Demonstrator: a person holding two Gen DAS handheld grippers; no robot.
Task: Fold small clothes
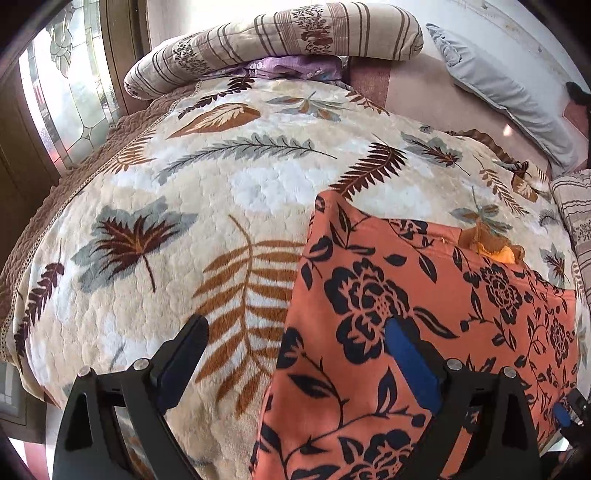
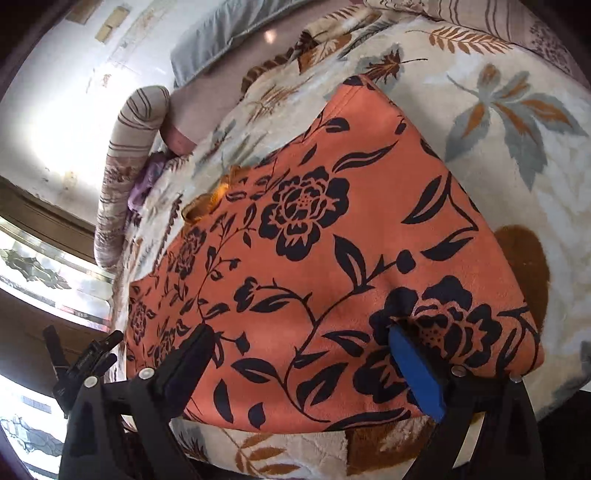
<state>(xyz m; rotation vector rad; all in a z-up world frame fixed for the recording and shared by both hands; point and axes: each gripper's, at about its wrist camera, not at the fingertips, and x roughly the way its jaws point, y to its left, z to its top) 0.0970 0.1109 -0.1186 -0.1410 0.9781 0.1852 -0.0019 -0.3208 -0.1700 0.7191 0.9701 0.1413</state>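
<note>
Orange garment (image 2: 332, 236) with black flower print lies flat on leaf-pattern fleece blanket (image 1: 192, 177) on bed, filling centre of right wrist frame and lower right of left wrist frame. Left hand-held gripper (image 1: 295, 373) wide apart, grips nothing; one finger over blanket, other over garment edge. Right hand-held gripper (image 2: 306, 369) also wide apart, nothing between fingers, above garment near edge. Striped rolled quilt (image 1: 280, 33) at top of left wrist frame.

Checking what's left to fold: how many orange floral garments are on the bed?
1. The orange floral garment lies spread on the leaf-print blanket, under both grippers' open jaws. Yellow-orange fabric peeks from beneath; more may be hidden.
</note>
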